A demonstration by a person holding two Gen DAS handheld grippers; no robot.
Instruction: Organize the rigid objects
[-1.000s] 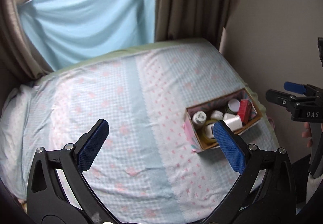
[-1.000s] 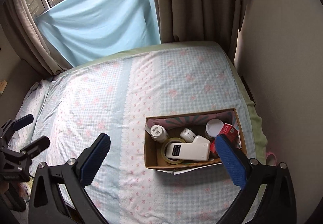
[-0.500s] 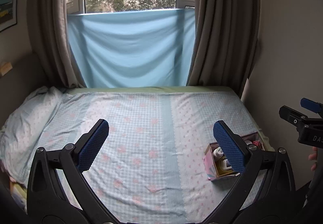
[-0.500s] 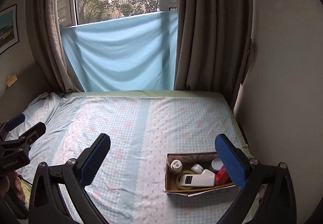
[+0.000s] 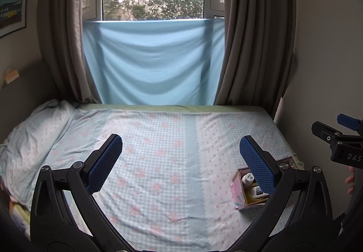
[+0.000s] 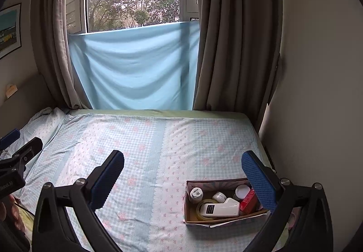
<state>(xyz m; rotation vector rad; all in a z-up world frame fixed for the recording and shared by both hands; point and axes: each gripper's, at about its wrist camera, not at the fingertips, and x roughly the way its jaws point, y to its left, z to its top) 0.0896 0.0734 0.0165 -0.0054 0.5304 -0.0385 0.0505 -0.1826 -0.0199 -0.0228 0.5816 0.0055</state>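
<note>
Both my grippers, the left gripper and the right gripper, hover over the bed with fingers spread wide, holding nothing. Near the bed's right edge sits a cardboard box, its long side running left to right. Inside, a white thermometer lies flat along that same line, over a tape roll, beside a bottle, jars and a red box.
</note>
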